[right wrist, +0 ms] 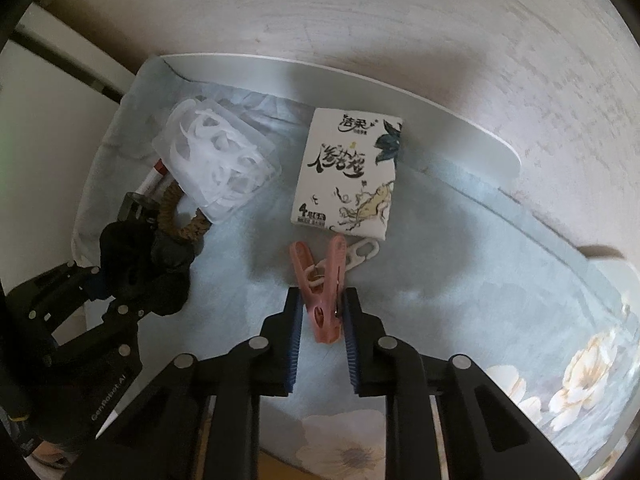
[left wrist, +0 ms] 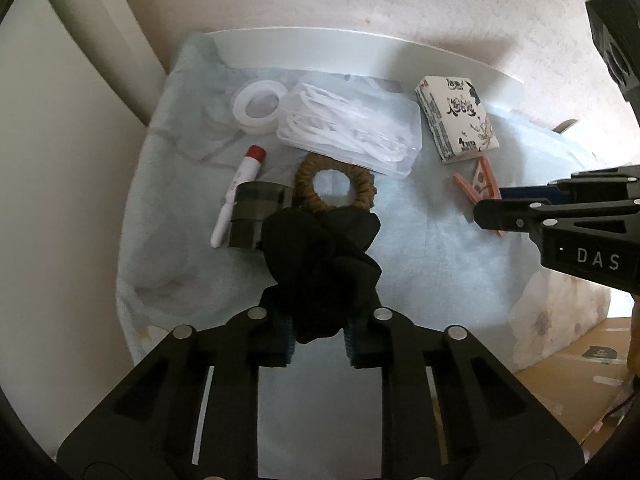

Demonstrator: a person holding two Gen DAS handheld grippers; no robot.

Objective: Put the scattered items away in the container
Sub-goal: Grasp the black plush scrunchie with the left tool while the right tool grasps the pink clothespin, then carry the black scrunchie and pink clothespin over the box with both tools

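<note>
Left to right across the cloth-covered tabletop (left wrist: 420, 248). My left tongs (left wrist: 319, 344) are closing on the black scrunchie (left wrist: 320, 256); only a fold of its fabric is sitting between the pads, so I am judging that it may be slipping free as I lift. The scrunchie is also overlapping the brown hair tie (left wrist: 335, 188) and touching the dark plaid clip (left wrist: 256, 216), so either may be dragged along. Beside the clip a red-capped tube (left wrist: 239, 196) is lying, with a roll of clear tape (left wrist: 259, 106) beyond it. The clear box of floss picks (left wrist: 352, 130) is sitting behind the hair tie, and the tissue pack (right wrist: 348, 172) is lying further right. My right tongs (right wrist: 320, 320) are pinching the pink clothespin (right wrist: 324, 292) by its handle end, nearly shut; squeezing there may be springing its jaws open and twisting it loose. Its white hook (right wrist: 362, 252) is trailing against the tissue pack and may be snagging. No receiving container is showing clearly in either view.
</note>
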